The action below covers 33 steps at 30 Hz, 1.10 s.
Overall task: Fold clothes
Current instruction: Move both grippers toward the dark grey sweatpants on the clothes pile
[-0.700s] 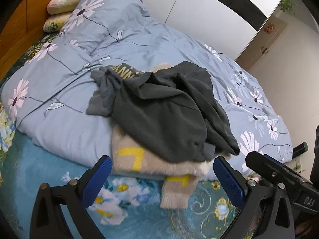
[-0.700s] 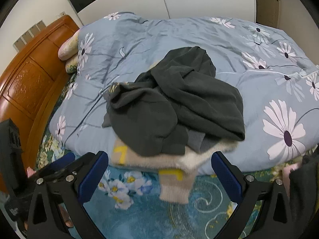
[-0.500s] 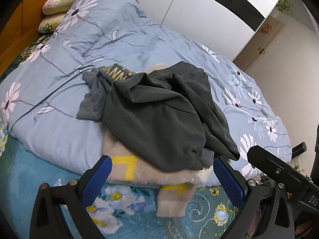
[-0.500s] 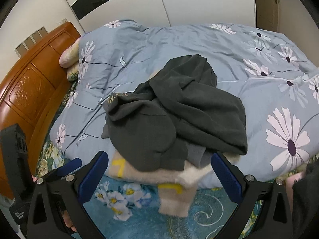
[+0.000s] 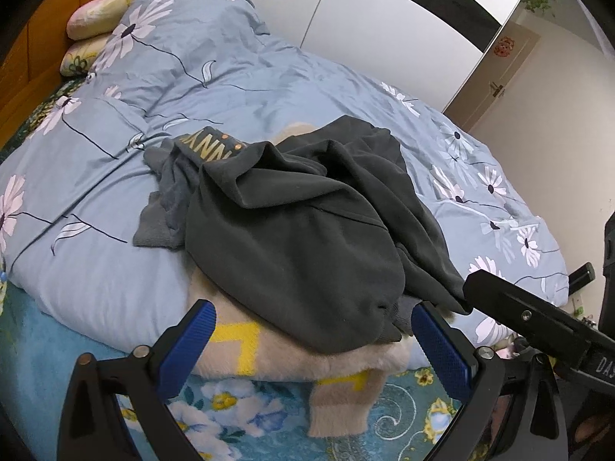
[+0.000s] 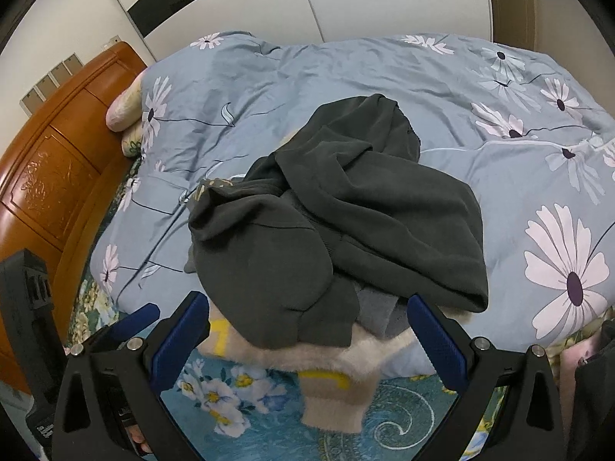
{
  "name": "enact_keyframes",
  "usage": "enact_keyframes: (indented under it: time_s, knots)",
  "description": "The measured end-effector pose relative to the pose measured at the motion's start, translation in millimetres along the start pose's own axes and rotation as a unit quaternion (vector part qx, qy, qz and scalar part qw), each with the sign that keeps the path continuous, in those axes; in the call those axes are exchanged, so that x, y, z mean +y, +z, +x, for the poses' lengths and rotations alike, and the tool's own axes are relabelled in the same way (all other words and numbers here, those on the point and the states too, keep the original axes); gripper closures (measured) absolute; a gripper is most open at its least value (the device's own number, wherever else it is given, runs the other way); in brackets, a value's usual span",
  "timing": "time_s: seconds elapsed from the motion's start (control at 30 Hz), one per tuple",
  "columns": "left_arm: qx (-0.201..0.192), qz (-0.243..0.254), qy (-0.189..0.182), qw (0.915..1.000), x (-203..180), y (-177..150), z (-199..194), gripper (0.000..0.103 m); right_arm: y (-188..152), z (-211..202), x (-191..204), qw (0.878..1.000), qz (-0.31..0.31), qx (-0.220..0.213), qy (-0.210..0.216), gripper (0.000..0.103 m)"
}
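A crumpled dark grey hoodie [image 5: 307, 230] lies on top of a beige fuzzy sweater with yellow marks [image 5: 269, 353] at the near edge of the bed; both show in the right wrist view too, the hoodie [image 6: 346, 223] over the sweater [image 6: 326, 361]. A sweater sleeve [image 5: 338, 403] hangs over the edge. My left gripper [image 5: 311, 345] is open and empty, just short of the pile. My right gripper [image 6: 307, 334] is open and empty, also at the pile's near edge.
A blue floral duvet [image 5: 269, 88] covers the bed, over a teal flowered sheet [image 5: 230, 403]. Pillows [image 5: 92, 23] lie by the wooden headboard [image 6: 50, 176]. White wardrobe doors [image 5: 384, 19] stand behind. The right gripper's body [image 5: 538, 326] reaches in at the left view's right.
Both grippers have moved closer to the clothes pile, which now fills more of each view. Both stay open. The clothes have not moved.
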<state>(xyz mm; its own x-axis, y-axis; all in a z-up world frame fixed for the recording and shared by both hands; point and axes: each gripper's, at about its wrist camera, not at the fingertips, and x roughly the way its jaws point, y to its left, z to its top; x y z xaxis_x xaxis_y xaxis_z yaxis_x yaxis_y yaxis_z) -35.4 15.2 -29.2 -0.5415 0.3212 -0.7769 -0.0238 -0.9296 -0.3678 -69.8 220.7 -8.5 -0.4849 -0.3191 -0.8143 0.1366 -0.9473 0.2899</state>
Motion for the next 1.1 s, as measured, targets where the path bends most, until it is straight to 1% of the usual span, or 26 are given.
enact_keyframes:
  time_s: [0.17,0.37,0.6,0.8,1.0,1.1]
  knots:
    - [0.005,-0.007,-0.002,1.0000,7.2,2.9,2.6,0.000,2.6,9.8,3.7,1.000,-0.003,0.012,0.006,0.000]
    - [0.011,-0.015,-0.004,0.9998,15.8,6.4,5.6,0.000,1.9,20.8,1.5,0.998,0.028,0.038,0.046,0.000]
    - [0.010,-0.019,0.000,0.9998,20.4,8.8,5.7,0.000,1.7,26.4,2.8,0.996,0.035,0.045,0.064,0.000]
    - [-0.010,-0.008,0.020,0.9997,18.9,10.3,2.1,0.000,3.9,28.0,4.6,0.997,0.030,0.044,0.063,0.000]
    - [-0.008,0.002,0.020,0.9998,16.8,13.4,2.7,0.000,4.4,28.7,1.2,0.996,0.039,0.038,0.064,0.000]
    - [-0.003,0.001,0.017,0.9999,16.2,14.2,4.6,0.000,5.6,30.3,-0.3,0.996,0.039,0.043,0.067,0.000]
